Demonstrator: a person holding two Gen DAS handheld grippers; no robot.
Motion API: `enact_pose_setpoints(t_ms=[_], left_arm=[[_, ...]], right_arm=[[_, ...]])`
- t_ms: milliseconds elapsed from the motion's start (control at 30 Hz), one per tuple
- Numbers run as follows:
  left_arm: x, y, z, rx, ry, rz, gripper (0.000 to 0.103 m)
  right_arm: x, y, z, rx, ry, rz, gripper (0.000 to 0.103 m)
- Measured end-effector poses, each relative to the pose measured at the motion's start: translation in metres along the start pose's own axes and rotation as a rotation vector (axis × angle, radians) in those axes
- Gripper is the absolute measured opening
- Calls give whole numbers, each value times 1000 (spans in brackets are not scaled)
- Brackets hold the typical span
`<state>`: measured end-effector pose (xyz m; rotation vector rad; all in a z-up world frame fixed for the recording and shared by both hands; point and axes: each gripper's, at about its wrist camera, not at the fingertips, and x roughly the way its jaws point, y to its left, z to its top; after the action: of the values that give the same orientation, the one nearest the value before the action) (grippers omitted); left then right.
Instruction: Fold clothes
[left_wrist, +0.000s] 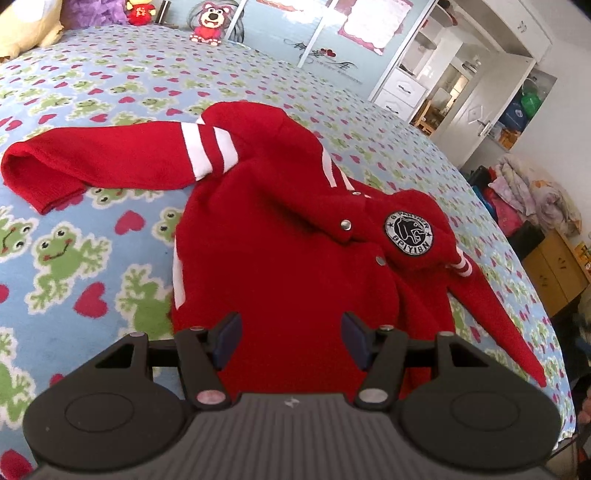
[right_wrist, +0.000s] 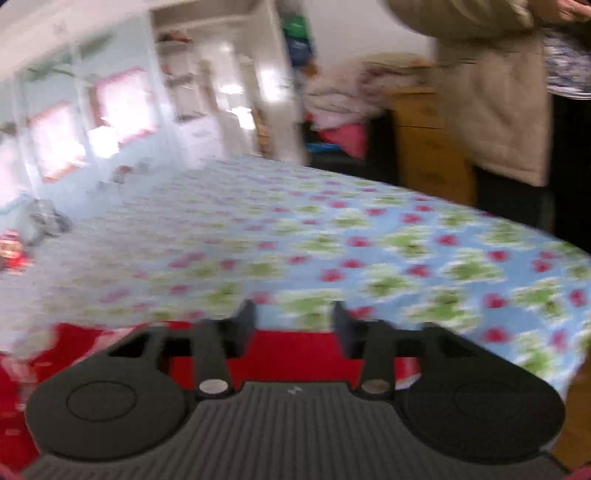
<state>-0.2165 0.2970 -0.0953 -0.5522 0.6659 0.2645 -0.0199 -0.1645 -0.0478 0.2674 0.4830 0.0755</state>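
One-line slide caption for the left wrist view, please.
Open left tongs hover over the hem of a rumpled red varsity jacket, sleeves splayed, on a frog-and-heart bedspread.

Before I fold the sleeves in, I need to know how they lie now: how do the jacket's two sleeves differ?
The left sleeve stretches out across the blanket, its open cuff plainly showing; the right sleeve trails down toward the bed's near edge, its cuff narrowing to a point. The left sleeve's white stripes show broad and whole; the right sleeve's are half tucked under the badge fold. Both are red, and neither is folded in yet.
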Motion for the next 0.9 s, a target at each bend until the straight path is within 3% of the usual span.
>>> enact_pose_setpoints(t_ms=[100,200,333,467,533,600,700,767,867,900], left_arm=[[-2,6,2,-8,-10,6,63],[-2,14,2,-26,-11,12,63],[-1,16,1,6,-12,11,64],[3,15,0,40,-3,7,65],[4,17,0,39,6,-1,65],[4,20,0,35,8,-9,65],[1,23,2,31,-4,-26,65],[1,23,4,28,-15,-39,65],[-1,20,4,27,-23,-51,65],[-2,19,3,27,-23,-53,65]], right_arm=[[23,54,-5,-31,83,172,66],[60,111,-12,-58,175,263,70],[104,182,-27,-105,273,283,71],[150,225,-46,-117,366,272,67],[171,234,-49,-138,427,237,4],[179,230,-42,-102,432,197,5],[174,207,-16,17,343,152,5],[166,198,-9,28,333,182,6],[136,191,-17,2,329,246,16],[122,189,-21,0,320,261,31]])
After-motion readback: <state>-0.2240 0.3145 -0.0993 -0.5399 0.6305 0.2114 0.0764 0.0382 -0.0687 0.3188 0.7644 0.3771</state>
